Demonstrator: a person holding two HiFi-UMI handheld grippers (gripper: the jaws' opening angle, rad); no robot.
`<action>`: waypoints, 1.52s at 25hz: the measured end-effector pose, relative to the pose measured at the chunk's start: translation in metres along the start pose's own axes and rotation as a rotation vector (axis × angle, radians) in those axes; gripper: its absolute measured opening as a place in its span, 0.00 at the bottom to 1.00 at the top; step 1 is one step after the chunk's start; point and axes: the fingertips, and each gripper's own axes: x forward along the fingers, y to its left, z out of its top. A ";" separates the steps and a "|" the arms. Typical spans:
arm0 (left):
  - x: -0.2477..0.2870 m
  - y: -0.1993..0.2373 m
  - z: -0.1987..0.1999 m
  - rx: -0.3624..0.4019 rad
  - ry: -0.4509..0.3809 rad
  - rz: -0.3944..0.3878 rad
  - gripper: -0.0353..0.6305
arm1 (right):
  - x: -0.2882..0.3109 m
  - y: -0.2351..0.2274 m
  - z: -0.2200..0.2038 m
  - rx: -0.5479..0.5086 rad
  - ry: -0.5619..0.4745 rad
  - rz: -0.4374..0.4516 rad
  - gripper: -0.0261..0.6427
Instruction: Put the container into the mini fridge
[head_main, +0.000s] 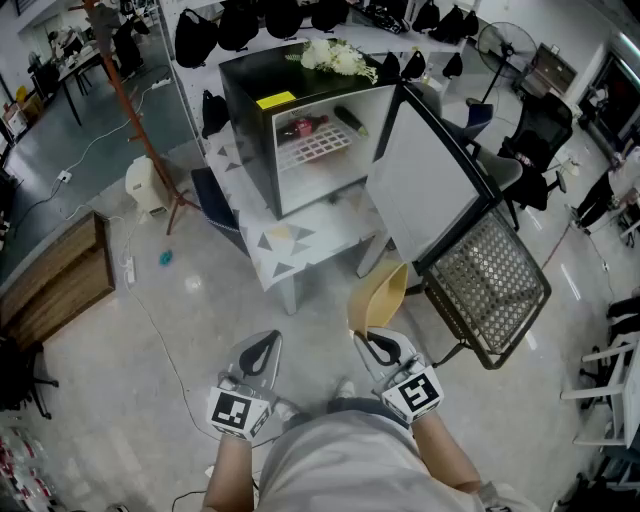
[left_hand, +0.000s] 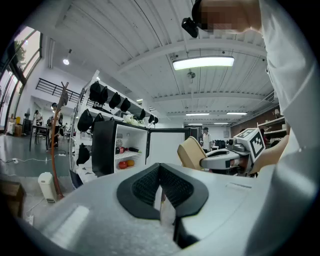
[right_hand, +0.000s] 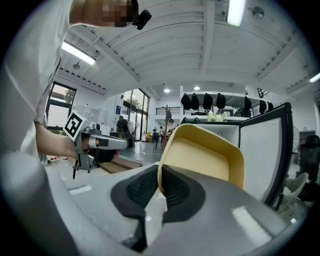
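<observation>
A beige plastic container (head_main: 380, 297) hangs by its rim from my right gripper (head_main: 381, 349), whose jaws are shut on that rim; in the right gripper view the container (right_hand: 202, 155) rises just past the pads. My left gripper (head_main: 262, 350) is shut with nothing between its jaws (left_hand: 161, 189). The black mini fridge (head_main: 300, 125) stands ahead on a low white table (head_main: 300, 240), its door (head_main: 425, 175) swung open to the right. A white wire shelf with a dark bottle and red items shows inside. Both grippers are well short of the fridge.
A black mesh chair (head_main: 490, 285) stands under the open door, right of the container. White flowers (head_main: 338, 58) lie on top of the fridge. A wooden bench (head_main: 55, 280) is at the left, a red coat stand (head_main: 135, 100) behind it. Grey floor lies between me and the table.
</observation>
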 end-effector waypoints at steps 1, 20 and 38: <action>0.006 -0.005 0.001 0.004 0.006 0.004 0.06 | -0.003 -0.005 0.001 -0.003 -0.008 0.008 0.07; 0.104 -0.084 -0.021 0.053 0.139 0.052 0.06 | -0.040 -0.102 -0.030 0.061 -0.064 0.110 0.07; 0.164 0.050 -0.039 0.018 0.185 0.022 0.06 | 0.103 -0.134 -0.024 -0.003 0.075 0.145 0.07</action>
